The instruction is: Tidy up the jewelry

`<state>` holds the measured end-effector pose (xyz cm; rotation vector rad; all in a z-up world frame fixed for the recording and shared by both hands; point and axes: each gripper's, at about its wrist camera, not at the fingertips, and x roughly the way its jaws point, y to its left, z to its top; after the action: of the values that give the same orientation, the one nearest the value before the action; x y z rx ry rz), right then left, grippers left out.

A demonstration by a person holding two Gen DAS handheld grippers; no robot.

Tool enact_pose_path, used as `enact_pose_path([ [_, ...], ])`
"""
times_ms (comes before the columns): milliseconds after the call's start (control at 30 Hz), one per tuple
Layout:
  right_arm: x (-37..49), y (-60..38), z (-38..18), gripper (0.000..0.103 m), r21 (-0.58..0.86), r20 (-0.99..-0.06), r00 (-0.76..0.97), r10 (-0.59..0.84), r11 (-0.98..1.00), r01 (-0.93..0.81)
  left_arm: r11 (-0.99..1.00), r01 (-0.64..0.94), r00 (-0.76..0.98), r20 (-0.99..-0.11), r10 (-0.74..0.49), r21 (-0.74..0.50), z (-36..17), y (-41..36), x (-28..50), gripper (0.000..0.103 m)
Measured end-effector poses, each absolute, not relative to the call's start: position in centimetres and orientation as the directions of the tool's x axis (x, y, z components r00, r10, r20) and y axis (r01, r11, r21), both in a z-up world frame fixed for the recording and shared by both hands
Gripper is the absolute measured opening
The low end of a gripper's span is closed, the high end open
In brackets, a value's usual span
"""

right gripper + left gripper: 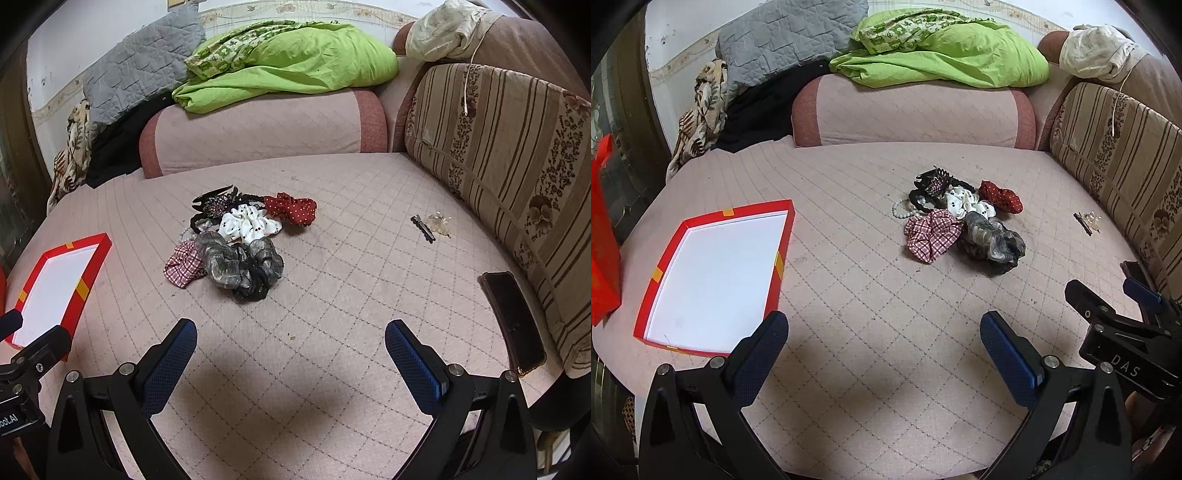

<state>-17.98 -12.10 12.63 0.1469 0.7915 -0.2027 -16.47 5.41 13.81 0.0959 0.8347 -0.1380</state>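
Note:
A pile of hair accessories lies mid-sofa: a red checked scrunchie [932,234] [183,266], a grey-black scrunchie [993,240] [240,266], a white dotted scrunchie [964,203] [248,224], a red dotted scrunchie [1000,195] [291,208], a black claw clip [932,182] [214,203] and a pearl bracelet [903,209]. A small hair clip [1087,221] [430,225] lies apart to the right. An empty red box [716,273] [55,291] with a white inside sits left. My left gripper [882,339] and right gripper [290,341] are open and empty, short of the pile.
The quilted pink sofa seat [868,314] carries everything. A dark phone [513,321] lies by the striped cushion [517,166] on the right. A green blanket [942,51] and grey quilt [786,33] lie on the back bolster. A red bag [602,236] stands at left.

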Motion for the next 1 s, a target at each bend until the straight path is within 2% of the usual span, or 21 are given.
enact_pose_path([
  [1000,-16.7,-11.6,10.7,0.097,0.074,-0.750,0.658,-0.075,0.978,0.196,0.986,0.167,0.630,-0.772,-0.084,0.029,12.3,5.6,-15.0,0.103],
])
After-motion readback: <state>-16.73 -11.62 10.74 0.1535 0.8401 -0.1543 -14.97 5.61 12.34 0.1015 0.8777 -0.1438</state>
